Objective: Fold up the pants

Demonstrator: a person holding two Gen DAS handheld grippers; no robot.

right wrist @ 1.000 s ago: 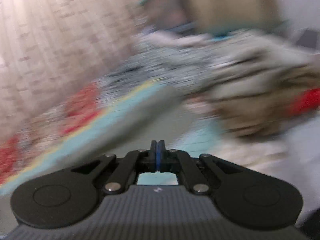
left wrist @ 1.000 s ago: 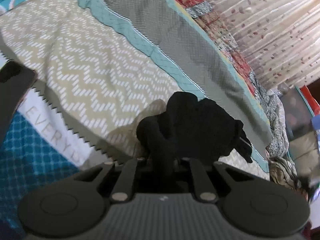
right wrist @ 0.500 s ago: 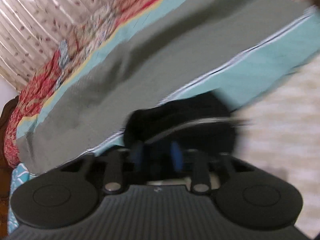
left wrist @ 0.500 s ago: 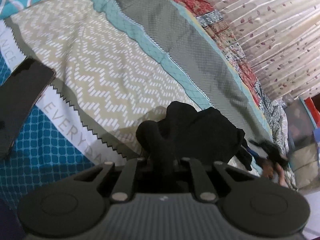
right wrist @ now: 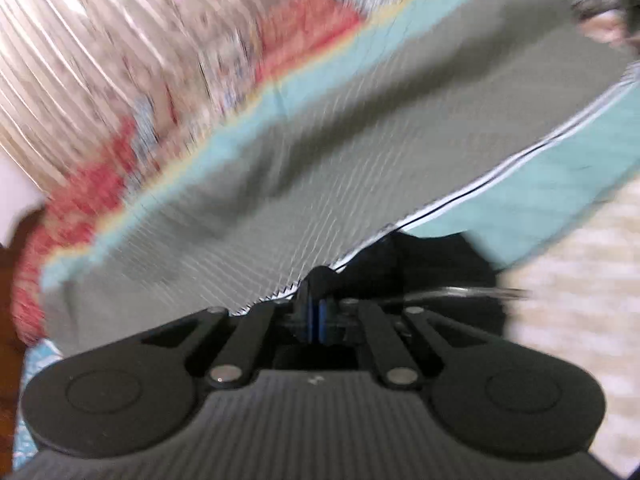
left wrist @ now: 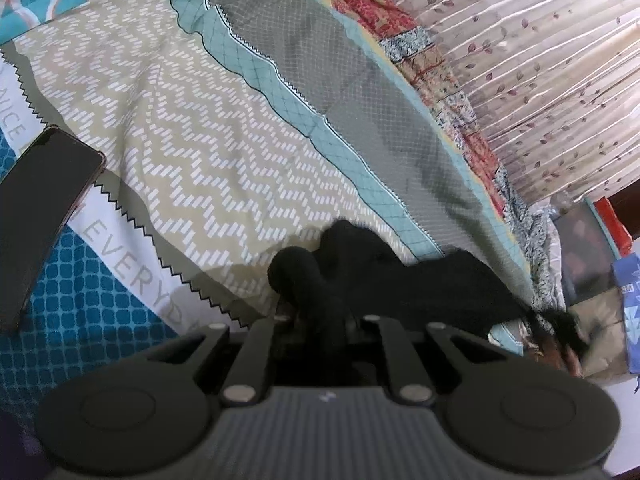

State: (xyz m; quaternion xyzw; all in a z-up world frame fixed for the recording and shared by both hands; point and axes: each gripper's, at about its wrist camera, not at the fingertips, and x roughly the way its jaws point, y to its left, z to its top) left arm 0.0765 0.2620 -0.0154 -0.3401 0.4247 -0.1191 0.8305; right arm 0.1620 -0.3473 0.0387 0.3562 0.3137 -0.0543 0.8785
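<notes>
The black pants (left wrist: pixel 400 280) lie bunched on the patterned bedspread (left wrist: pixel 208 152). My left gripper (left wrist: pixel 324 316) is shut on a fold of the pants, which hides its fingertips. In the left wrist view the other gripper and a hand (left wrist: pixel 560 336) hold the pants' far end at the bed's right edge. In the blurred right wrist view my right gripper (right wrist: pixel 318 312) has its blue pads pressed together on black cloth, and the pants (right wrist: pixel 432 264) bulge just beyond it to the right.
A dark phone (left wrist: pixel 44 208) lies on the bedspread at the left. A striped leaf-print curtain (left wrist: pixel 540 60) hangs behind the bed. Piled cloth and boxes (left wrist: pixel 592 248) stand past the bed's right end.
My right gripper swung from facing the room's clutter down to the pants and shut on them. The pants are stretched out farther to the right. The left gripper kept its grip.
</notes>
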